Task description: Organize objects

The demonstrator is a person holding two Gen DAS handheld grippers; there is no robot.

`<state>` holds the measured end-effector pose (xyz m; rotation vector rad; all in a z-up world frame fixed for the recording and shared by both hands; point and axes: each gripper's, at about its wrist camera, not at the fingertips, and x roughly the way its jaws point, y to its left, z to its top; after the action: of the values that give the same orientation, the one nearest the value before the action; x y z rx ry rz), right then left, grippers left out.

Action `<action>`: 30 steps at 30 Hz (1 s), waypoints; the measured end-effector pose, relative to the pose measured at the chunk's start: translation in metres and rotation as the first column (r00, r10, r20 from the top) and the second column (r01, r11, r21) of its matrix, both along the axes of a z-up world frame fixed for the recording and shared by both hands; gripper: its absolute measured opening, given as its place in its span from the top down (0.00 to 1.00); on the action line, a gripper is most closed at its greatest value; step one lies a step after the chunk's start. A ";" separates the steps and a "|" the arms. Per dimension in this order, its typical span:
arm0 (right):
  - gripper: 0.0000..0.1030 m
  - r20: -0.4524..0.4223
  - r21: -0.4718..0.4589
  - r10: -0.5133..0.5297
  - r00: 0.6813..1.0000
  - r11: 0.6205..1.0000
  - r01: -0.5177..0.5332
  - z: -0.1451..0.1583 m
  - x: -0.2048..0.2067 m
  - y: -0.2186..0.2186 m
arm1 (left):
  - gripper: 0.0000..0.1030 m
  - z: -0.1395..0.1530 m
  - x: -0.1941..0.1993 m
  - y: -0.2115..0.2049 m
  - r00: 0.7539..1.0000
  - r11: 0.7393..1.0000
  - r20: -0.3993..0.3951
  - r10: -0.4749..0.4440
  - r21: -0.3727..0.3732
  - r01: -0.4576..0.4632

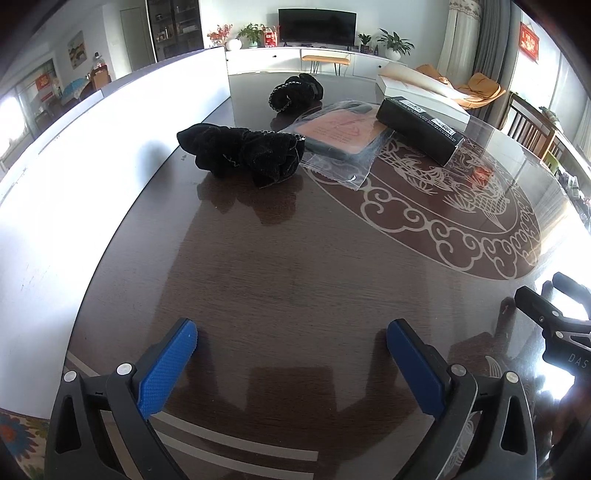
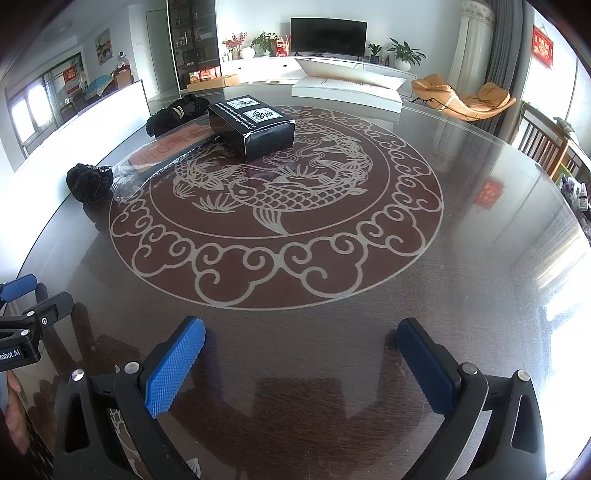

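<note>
Tabletop (image 1: 295, 280) of dark glossy wood carries an etched medallion of fish and cloud scrolls (image 2: 275, 206), and a white panel (image 1: 110, 147) stands along its left side. At the far edge lies a white flat box (image 2: 347, 94) with a sheet of paper resting on it; beyond are a television (image 2: 328, 35), potted plants and an orange lounge chair (image 2: 461, 98). Nearest the left gripper (image 1: 291, 363) among the things to organize is a black velvet scrunchie (image 1: 242, 153), lying well ahead of its fingers (image 1: 168, 369) and slightly to their left, with bare wood between. Touching its right end is a clear plastic bag (image 1: 343, 144) holding a flat pink and black item. A black carton (image 1: 419, 131) with white labels rests on the far right corner of that bag, and a second black scrunchie (image 1: 295, 92) lies behind the bag, near the white panel. Both fingers of the left gripper are spread wide apart and hold nothing. The right gripper (image 2: 301, 363) sits just beside the left one, low over the near rim of the medallion; its fingers (image 2: 175, 367) are likewise spread wide and empty. From its view the carton lies well ahead and a little left on the medallion's far side, the bag and both scrunchies further left.
</note>
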<state>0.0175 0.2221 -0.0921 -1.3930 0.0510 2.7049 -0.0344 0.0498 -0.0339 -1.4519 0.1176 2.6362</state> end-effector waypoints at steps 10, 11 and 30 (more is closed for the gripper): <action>0.00 0.000 0.000 0.000 1.000 1.000 0.000 0.000 0.000 0.000 | 0.00 0.001 -0.007 -0.016 0.996 0.996 0.005 0.092 0.004 -0.092; 0.00 0.000 0.000 0.000 1.000 1.000 0.000 0.000 0.000 0.000 | 0.00 0.001 -0.007 -0.019 0.994 0.994 0.004 0.108 0.004 -0.108; 0.00 0.000 0.001 0.001 1.000 1.000 -0.001 0.000 0.000 0.000 | 0.00 0.000 -0.008 -0.023 0.990 0.990 -0.022 0.142 0.007 -0.142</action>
<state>0.0174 0.2225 -0.0924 -1.3930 0.0498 2.7052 -0.0425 0.0268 -0.0344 -1.4822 0.0096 2.7624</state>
